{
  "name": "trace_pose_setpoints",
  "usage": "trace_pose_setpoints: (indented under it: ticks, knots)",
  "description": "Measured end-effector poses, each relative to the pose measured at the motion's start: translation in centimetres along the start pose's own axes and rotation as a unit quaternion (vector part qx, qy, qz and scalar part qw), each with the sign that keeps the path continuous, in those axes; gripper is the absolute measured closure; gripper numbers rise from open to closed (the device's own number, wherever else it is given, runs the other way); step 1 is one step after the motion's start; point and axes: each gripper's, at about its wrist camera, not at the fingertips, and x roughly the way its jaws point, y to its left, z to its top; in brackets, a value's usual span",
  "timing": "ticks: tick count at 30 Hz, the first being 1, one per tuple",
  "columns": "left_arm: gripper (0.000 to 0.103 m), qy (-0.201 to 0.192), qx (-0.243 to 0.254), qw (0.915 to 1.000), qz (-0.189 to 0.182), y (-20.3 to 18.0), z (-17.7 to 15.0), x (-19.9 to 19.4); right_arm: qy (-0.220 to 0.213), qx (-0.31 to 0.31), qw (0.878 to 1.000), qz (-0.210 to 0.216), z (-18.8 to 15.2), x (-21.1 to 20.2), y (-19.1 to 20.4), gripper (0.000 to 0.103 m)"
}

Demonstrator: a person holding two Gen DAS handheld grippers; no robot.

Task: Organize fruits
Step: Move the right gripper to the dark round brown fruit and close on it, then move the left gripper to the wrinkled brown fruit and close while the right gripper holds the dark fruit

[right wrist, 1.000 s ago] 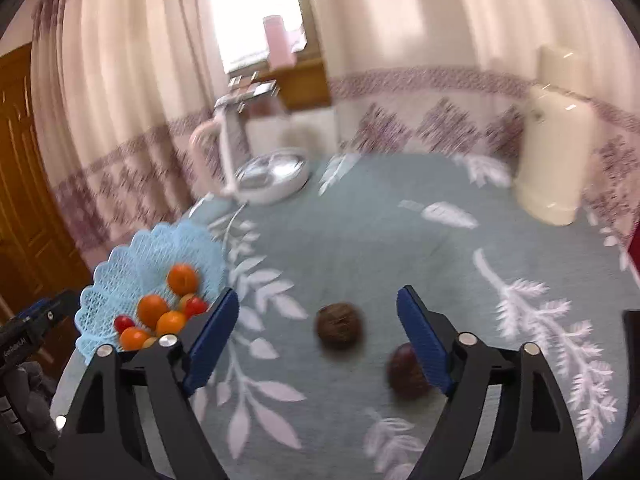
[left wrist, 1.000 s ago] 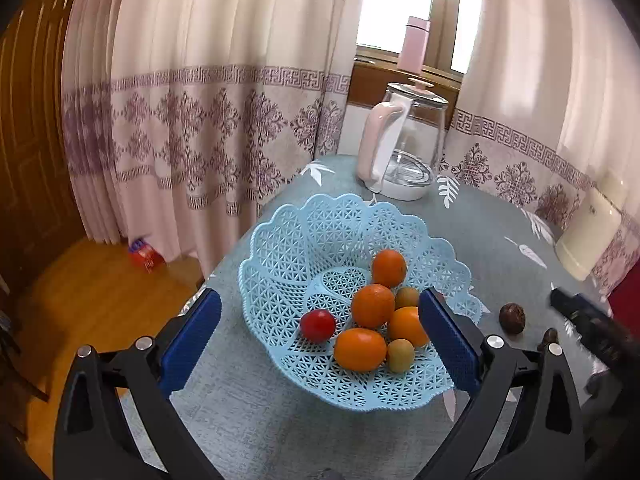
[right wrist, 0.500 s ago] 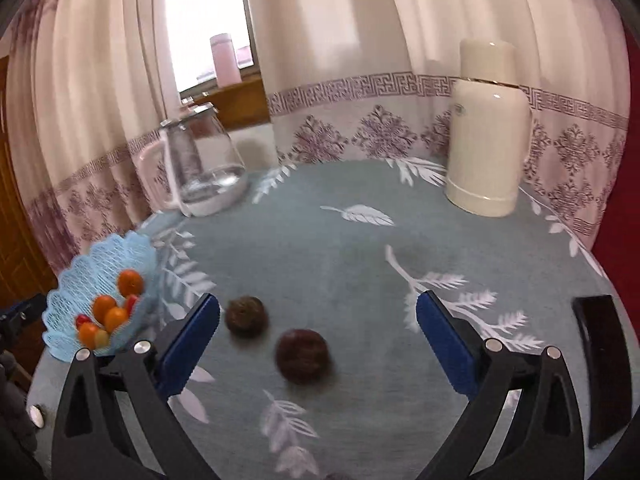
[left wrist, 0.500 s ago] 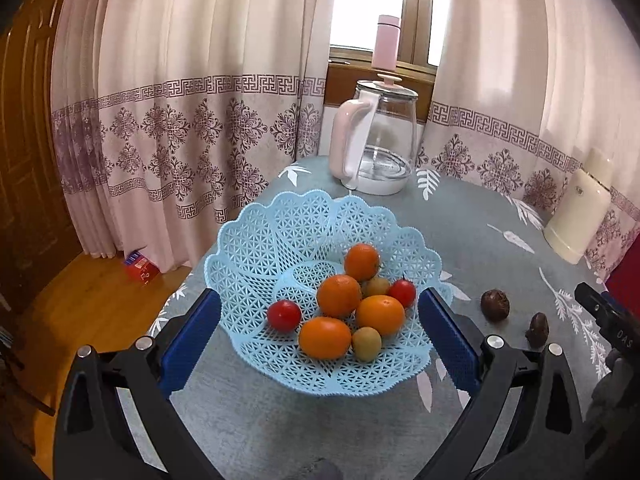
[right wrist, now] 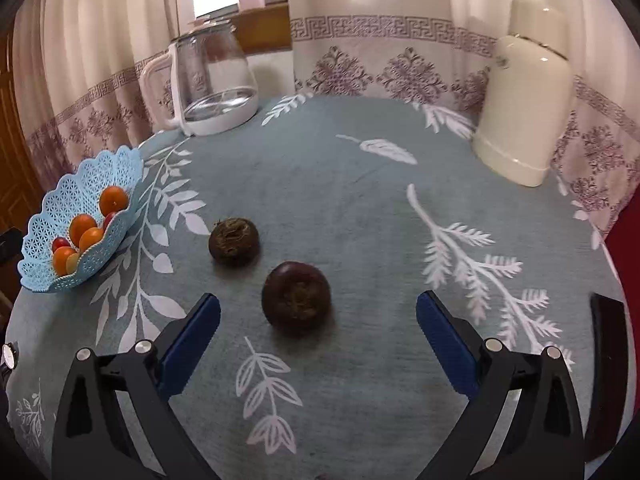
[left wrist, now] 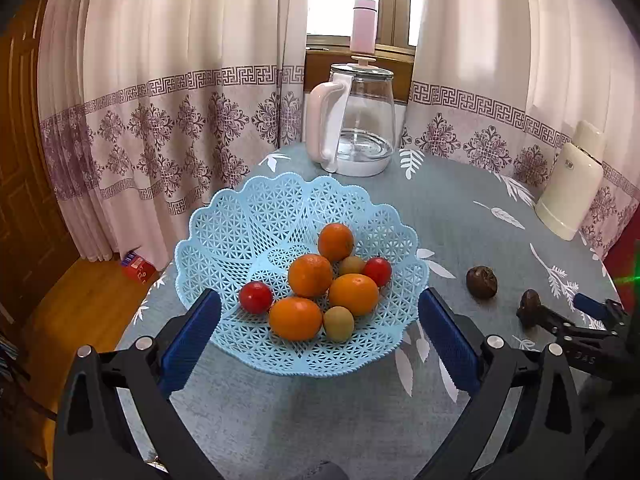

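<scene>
A light blue lattice basket (left wrist: 256,216) (right wrist: 84,188) sits at the table's left side, holding several oranges (left wrist: 310,274), two red tomatoes (left wrist: 256,297) and small green fruits (left wrist: 338,323). My left gripper (left wrist: 318,344) hovers open just in front of it, empty. Two dark brown round fruits lie on the cloth: the near one (right wrist: 296,297) sits just ahead of my open right gripper (right wrist: 318,342), between its fingers' line; the far one (right wrist: 234,241) (left wrist: 481,282) lies toward the basket. In the left wrist view the right gripper (left wrist: 560,316) partly hides the near fruit.
A glass kettle with a pale pink handle (left wrist: 354,120) (right wrist: 208,80) stands at the back of the round, leaf-patterned table (right wrist: 360,184). A cream thermos (right wrist: 524,92) (left wrist: 572,192) stands back right. A dark flat object (right wrist: 608,364) lies at the right edge. Curtains surround the table.
My right gripper has moved forward and down toward the near brown fruit, which now lies just ahead of its fingers. The left view has shifted slightly, the basket staying before the left gripper.
</scene>
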Motion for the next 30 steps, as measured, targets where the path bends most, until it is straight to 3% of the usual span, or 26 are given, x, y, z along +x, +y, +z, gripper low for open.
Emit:
trace_pose_setpoints:
  ticks: [2, 6, 11, 13, 18, 26, 30]
  knots:
    - [0.003, 0.001, 0.001, 1.0, 0.0, 0.0, 0.0, 0.0, 0.008, -0.005, 1.0, 0.004, 0.1, 0.6, 0.4, 0.01]
    - [0.003, 0.002, 0.001, 1.0, -0.001, -0.1, 0.0, 0.1, 0.029, 0.007, 0.999, 0.015, 0.3, 2.0, 0.3, 0.028]
    - [0.003, 0.007, 0.004, 1.0, -0.002, -0.4, -0.3, 0.5, 0.041, 0.029, 0.998, 0.034, 0.8, 3.0, -0.3, 0.04]
    - [0.003, 0.008, 0.005, 1.0, -0.003, -0.6, -0.3, 0.5, 0.046, 0.034, 0.998, 0.04, 0.9, 3.3, -0.4, 0.05]
    - [0.003, 0.01, 0.012, 0.9998, -0.007, -1.2, -0.3, 0.7, 0.047, 0.035, 0.997, 0.056, 0.9, 3.6, -0.3, 0.061]
    - [0.003, 0.011, 0.043, 0.9987, -0.026, -3.8, -0.2, 0.7, 0.03, 0.048, 0.997, 0.055, 0.2, 1.6, -1.4, 0.061]
    - [0.003, 0.007, 0.072, 0.9966, -0.04, -6.5, -0.1, 0.8, 0.015, 0.046, 0.998, 0.028, -0.5, 0.0, -2.6, 0.061]
